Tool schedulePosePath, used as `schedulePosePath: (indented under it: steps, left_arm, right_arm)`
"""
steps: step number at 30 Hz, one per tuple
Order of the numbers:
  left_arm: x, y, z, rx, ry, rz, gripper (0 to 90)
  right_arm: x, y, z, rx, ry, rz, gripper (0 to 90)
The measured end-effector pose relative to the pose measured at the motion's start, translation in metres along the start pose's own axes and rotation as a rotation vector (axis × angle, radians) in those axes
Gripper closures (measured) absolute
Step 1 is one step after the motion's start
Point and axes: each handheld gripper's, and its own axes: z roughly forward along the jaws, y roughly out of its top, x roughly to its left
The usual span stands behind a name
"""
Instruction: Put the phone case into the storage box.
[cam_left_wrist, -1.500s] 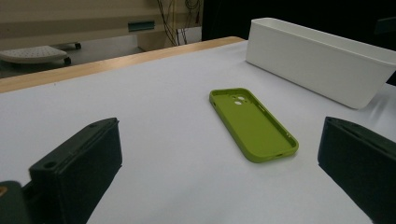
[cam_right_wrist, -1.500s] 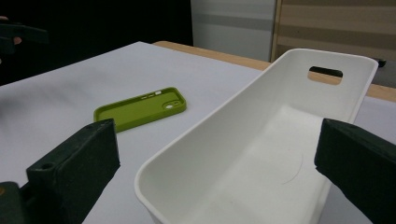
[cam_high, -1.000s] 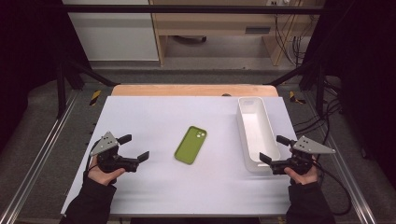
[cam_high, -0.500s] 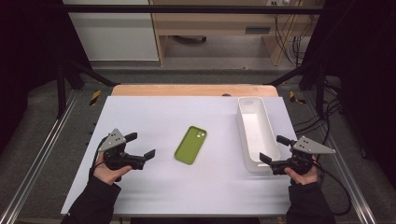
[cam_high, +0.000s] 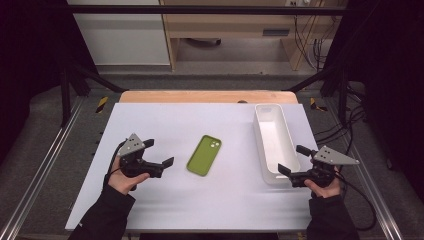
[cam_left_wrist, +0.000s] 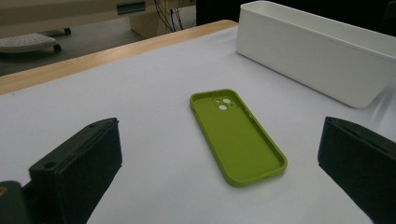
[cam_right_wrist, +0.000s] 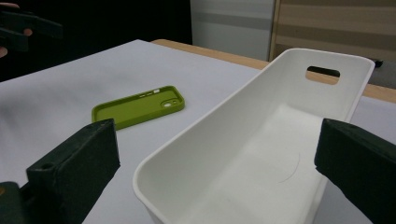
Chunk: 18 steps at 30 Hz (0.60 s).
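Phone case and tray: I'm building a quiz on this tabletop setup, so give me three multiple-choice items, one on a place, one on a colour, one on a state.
1. Where does the phone case lie?
A. inside the tray
B. on the white table top, between the left gripper and the tray
C. in the right gripper

2. What colour is the phone case?
A. olive green
B. red
C. black

3. How does the left gripper stand?
A. shut on the case
B. open, short of the case
C. open, inside the tray

Answers:
1 B, the high view shows it flat on the table top, left of the tray.
2 A, the left gripper view shows it green, hollow side up.
3 B, its jaws are spread with bare table between them and the case.
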Motion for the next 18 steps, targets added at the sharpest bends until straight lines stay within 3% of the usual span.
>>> schedulePosePath:
  steps: [18]
  left_arm:
    - [-0.004,0.012,0.028,0.049,-0.005,-0.006,0.0]
  right_arm:
    - [0.0,0.0,-0.001,-0.004,0.001,0.001,0.6]
